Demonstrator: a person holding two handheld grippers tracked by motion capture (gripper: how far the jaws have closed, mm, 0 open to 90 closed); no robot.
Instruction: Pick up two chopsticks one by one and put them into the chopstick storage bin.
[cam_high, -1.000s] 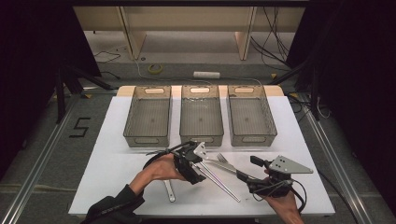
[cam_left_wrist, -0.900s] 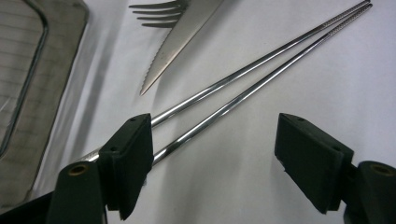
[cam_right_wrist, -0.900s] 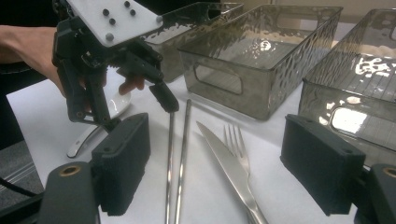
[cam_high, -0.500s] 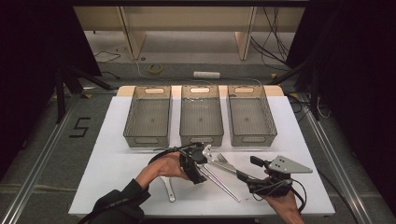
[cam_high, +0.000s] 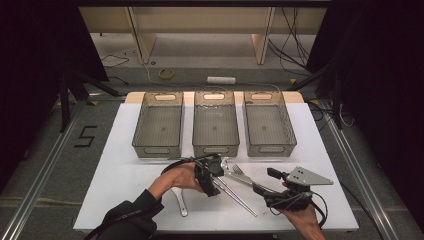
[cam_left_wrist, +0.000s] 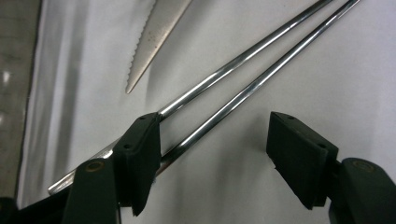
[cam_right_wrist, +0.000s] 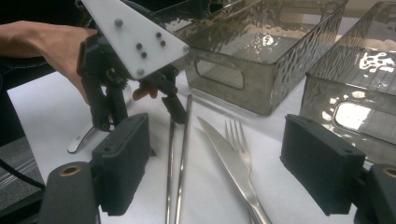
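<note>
The 2 metal chopsticks lie flat and side by side on the white table, near its front edge, at about 6 o'clock from the middle bin. They look thin, hard, shiny and light, so I think they can slip or roll away when pinched. The left gripper is low over their near end. Its jaws have just been closing but are not shut: 1 jaw sits against the sticks and the other is off to the side, so nothing is held. A good place to grab seems to be both sticks together near that end, so they lift as 1. The right gripper waits at 3 o'clock from the sticks, jaws wide and holding nothing. A knife and a fork lie just beside the sticks and could get bumped. A spoon lies at 7 o'clock, near the left hand. 3 clear bins stand in a row at 12 o'clock, the left bin and right bin beside the middle 1.
</note>
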